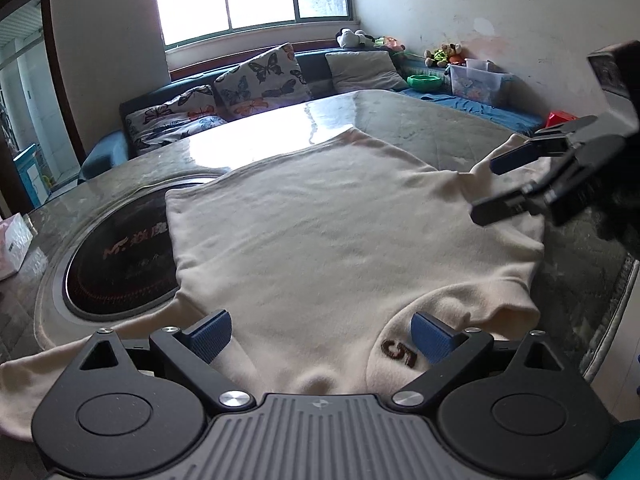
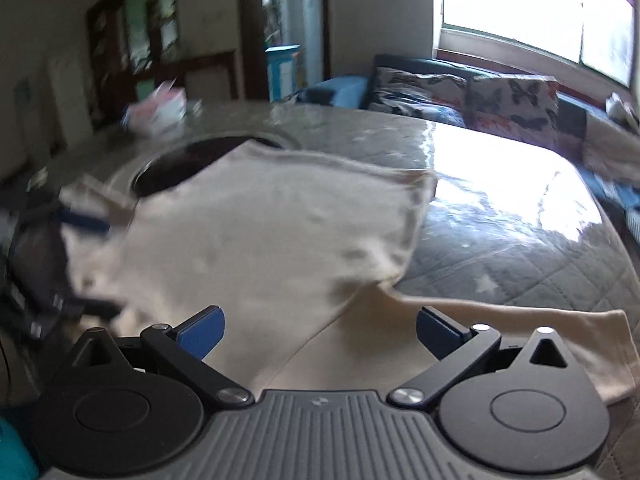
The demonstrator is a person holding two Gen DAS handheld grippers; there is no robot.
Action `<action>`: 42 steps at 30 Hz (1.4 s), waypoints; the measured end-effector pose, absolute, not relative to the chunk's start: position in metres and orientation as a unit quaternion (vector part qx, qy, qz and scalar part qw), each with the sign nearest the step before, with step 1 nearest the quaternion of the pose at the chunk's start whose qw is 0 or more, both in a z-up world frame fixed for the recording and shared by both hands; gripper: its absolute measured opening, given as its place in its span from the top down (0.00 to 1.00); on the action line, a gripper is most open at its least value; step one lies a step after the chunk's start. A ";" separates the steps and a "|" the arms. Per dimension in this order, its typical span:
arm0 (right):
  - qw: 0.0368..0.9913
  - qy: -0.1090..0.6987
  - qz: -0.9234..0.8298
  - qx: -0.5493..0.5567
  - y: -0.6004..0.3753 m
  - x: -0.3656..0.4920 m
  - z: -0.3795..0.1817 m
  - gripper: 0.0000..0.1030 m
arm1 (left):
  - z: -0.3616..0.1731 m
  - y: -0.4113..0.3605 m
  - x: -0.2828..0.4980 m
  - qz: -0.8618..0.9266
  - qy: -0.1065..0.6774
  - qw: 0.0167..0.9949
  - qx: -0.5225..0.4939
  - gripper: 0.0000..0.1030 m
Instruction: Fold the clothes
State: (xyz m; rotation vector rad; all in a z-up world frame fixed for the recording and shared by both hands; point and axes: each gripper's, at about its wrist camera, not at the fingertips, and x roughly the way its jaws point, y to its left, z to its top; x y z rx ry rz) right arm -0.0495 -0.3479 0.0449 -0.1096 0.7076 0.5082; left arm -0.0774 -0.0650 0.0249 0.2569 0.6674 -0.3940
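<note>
A cream sweatshirt [image 1: 320,224] lies spread flat on the table, with a brown "5" mark [image 1: 398,354] near its collar. My left gripper [image 1: 320,334] hovers open over the collar end, its blue pads on either side of the cloth and gripping nothing. My right gripper [image 1: 490,188] shows at the right in the left wrist view, open above one sleeve. In the blurred right wrist view the sweatshirt [image 2: 260,240] fills the middle, one sleeve [image 2: 520,332] stretches right, and my right gripper [image 2: 318,334] is open above it. The left gripper [image 2: 80,220] appears blurred at the far left.
The table [image 1: 432,128] has a quilted grey cover and a glossy patch. A round black hotplate [image 1: 120,248] is set into it, partly under the sweatshirt. A pink-white box [image 1: 14,246] sits at the table's left edge. A sofa with butterfly cushions [image 1: 260,76] stands behind.
</note>
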 end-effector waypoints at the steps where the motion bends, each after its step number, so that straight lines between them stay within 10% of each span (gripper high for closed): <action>1: 0.904 0.346 0.247 -0.040 -0.353 -0.044 0.044 0.00 | 0.025 -0.066 -0.077 -0.191 0.325 0.918 0.125 0.05; 28: 0.939 0.338 -0.015 0.069 -0.504 -0.022 0.024 0.00 | 0.043 -0.108 -0.053 -0.223 0.304 0.920 0.108 0.05; 42: 0.933 0.343 -0.073 0.079 -0.509 -0.027 0.020 0.33 | 0.034 -0.143 -0.045 -0.237 0.320 0.911 0.108 0.04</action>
